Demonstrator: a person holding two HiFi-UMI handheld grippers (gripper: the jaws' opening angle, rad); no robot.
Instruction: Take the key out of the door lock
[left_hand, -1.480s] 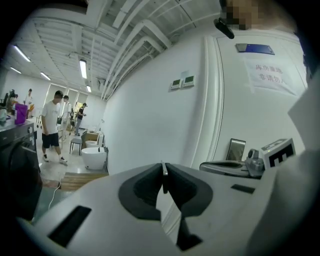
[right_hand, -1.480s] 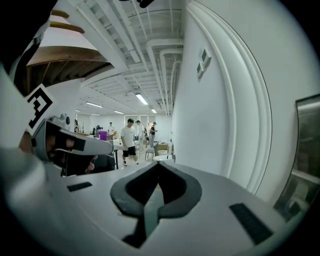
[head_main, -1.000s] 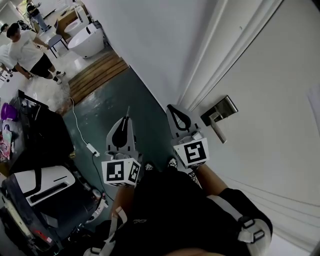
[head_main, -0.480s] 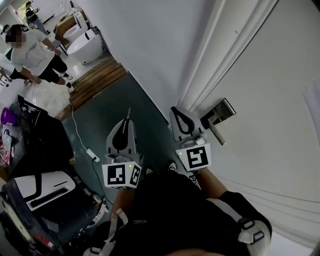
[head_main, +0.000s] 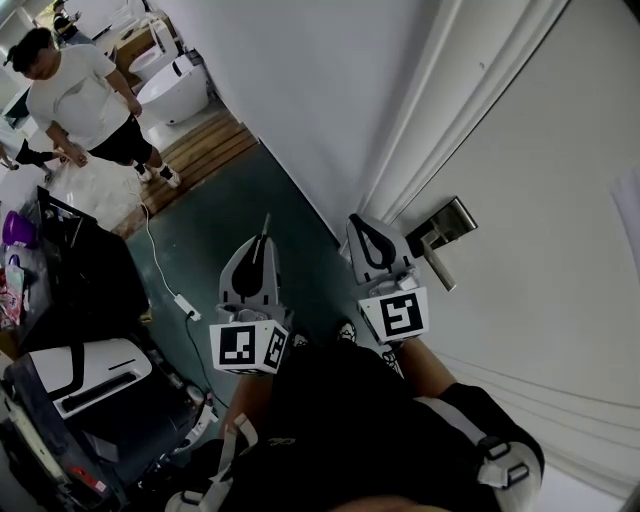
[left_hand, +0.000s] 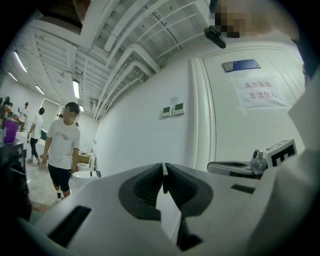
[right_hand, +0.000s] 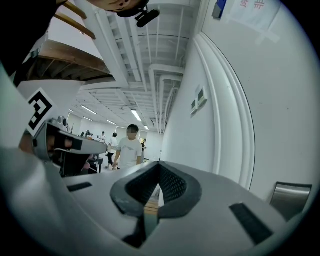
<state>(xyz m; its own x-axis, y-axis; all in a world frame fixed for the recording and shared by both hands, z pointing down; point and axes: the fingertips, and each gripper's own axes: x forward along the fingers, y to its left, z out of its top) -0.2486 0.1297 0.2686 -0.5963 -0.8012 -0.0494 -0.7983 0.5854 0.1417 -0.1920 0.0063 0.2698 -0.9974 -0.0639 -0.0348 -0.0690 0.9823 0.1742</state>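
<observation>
Since the earlier frame, the person in the white shirt (head_main: 85, 100) is standing further right at the top left, nearer the wooden platform (head_main: 200, 140), while your two grippers are sitting almost where they were. You are holding the left gripper (head_main: 262, 243) level over the dark green floor (head_main: 215, 215). Its jaws are pinching almost together on the key (head_main: 264, 226), a thin metal blade that is sticking out past the tips. The key is therefore sitting out of the lock, well apart from the door (head_main: 540, 180). Just to the right, you are holding the right gripper (head_main: 355, 222) beside the door frame, its jaws pressing together with nothing between them. Further right, the silver door handle (head_main: 440, 235) is hanging at the door's left edge, near the right gripper but apart from it.
</observation>
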